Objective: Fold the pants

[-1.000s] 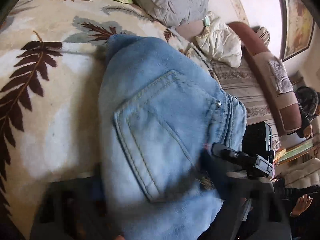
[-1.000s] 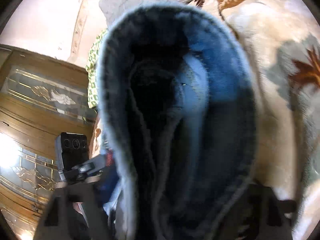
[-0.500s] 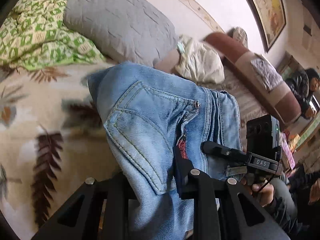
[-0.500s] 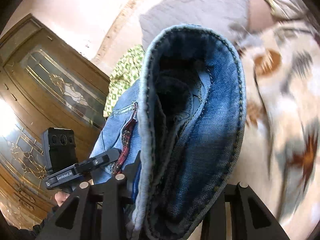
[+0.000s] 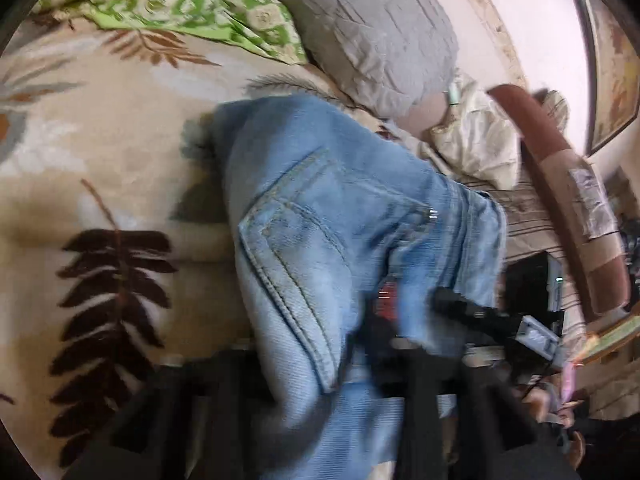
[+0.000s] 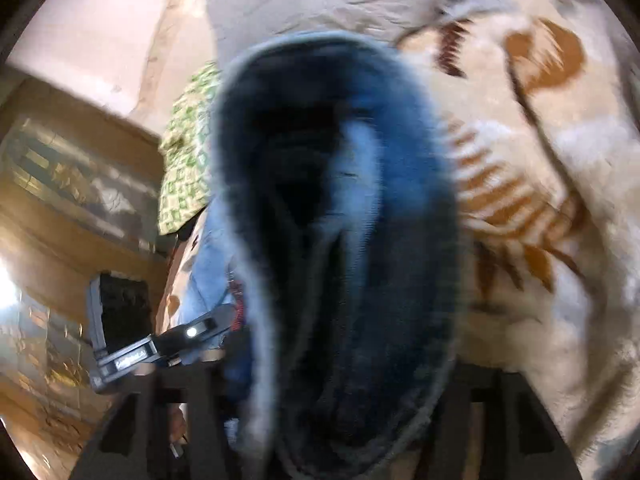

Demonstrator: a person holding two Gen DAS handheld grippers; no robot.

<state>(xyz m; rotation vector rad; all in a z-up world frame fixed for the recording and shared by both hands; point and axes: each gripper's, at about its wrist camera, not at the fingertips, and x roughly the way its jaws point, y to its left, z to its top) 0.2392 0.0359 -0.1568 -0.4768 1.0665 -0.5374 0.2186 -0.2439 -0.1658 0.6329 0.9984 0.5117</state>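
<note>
Light blue jeans (image 5: 340,232) hang over the leaf-patterned blanket (image 5: 100,168), back pocket facing the left wrist view. My left gripper (image 5: 320,372) is shut on the jeans at the waistband. In the right wrist view the jeans (image 6: 340,240) fill the middle as a dark open tube of denim. My right gripper (image 6: 332,408) is shut on that part of the waist. Each gripper shows in the other's view: the right one in the left wrist view (image 5: 500,320), the left one in the right wrist view (image 6: 160,344). Both views are blurred by motion.
A grey pillow (image 5: 360,28) and a green patterned quilt (image 5: 180,4) lie at the bed's head. A cream cushion (image 5: 480,144) and a brown headboard (image 5: 568,200) are at the right. A wooden wardrobe (image 6: 60,200) stands left in the right wrist view.
Both grippers, still holding the jeans, have dropped back toward the blanket after lifting them half a second ago. The views have tilted down and blurred.
</note>
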